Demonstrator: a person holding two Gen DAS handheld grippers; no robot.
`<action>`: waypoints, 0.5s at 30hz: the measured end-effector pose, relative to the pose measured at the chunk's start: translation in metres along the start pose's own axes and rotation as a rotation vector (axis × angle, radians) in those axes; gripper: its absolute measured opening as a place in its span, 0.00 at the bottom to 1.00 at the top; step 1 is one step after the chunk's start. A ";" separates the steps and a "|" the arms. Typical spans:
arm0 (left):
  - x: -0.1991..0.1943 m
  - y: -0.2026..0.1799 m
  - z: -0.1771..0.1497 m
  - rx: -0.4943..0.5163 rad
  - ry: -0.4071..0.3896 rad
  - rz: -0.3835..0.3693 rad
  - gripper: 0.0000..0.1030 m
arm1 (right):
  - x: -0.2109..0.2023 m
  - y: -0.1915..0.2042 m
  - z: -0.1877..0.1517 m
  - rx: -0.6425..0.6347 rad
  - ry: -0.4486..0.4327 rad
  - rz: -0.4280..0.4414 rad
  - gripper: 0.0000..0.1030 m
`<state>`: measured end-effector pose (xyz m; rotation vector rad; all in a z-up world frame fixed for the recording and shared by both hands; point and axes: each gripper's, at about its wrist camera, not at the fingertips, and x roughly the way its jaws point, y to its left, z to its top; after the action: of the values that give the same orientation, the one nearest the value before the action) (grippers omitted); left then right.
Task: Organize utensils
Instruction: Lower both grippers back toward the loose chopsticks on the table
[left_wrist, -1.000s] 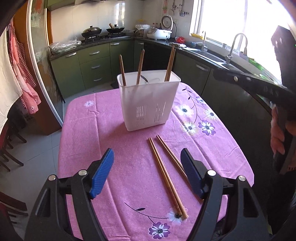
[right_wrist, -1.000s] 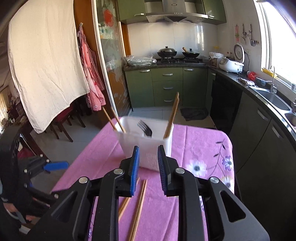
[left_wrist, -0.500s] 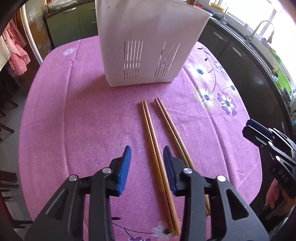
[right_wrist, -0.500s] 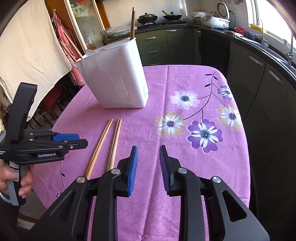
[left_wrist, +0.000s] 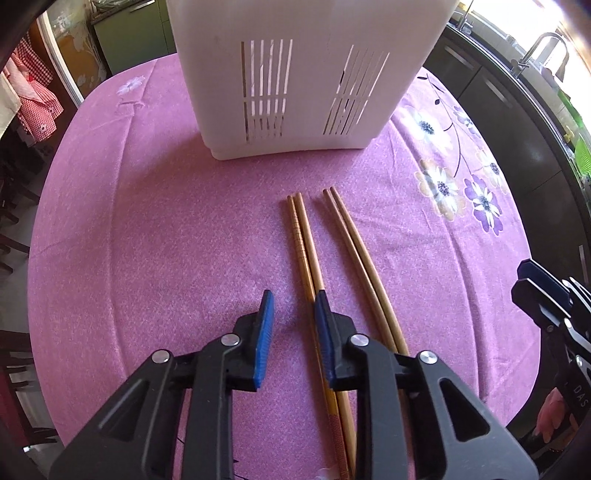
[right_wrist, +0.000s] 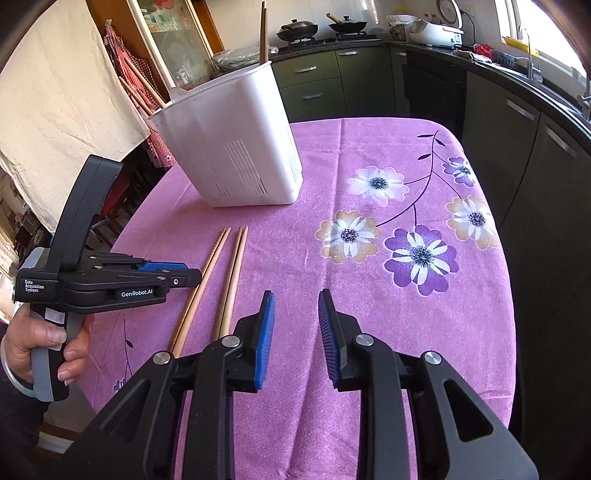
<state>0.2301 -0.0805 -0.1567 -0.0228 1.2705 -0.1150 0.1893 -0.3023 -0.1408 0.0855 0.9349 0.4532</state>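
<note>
The left gripper (left_wrist: 291, 314) is low over the pink cloth (left_wrist: 147, 240) with its jaws narrowly apart and nothing between them; its right pad (left_wrist: 320, 314) sits over the near pair of chopsticks (left_wrist: 304, 243), which runs under that finger, though actual contact cannot be told. A second pair (left_wrist: 354, 251) lies just beside the first, both pointing toward the white holder (left_wrist: 303, 74), which stands further back with more chopsticks (right_wrist: 263, 33) upright in it. The right gripper (right_wrist: 295, 321) hovers above bare cloth to the right of the pairs, jaws narrowly parted and empty.
</note>
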 end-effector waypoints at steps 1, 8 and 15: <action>0.001 0.000 0.000 0.000 0.003 0.007 0.21 | 0.000 -0.001 0.000 0.003 -0.002 0.001 0.24; 0.009 -0.012 0.004 0.009 0.007 0.029 0.19 | 0.000 -0.003 -0.001 0.007 0.002 0.006 0.24; 0.015 -0.026 0.010 0.034 0.001 0.062 0.18 | 0.002 0.000 -0.001 0.004 0.009 0.015 0.24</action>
<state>0.2416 -0.1079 -0.1660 0.0457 1.2689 -0.0831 0.1896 -0.3018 -0.1429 0.0940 0.9446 0.4660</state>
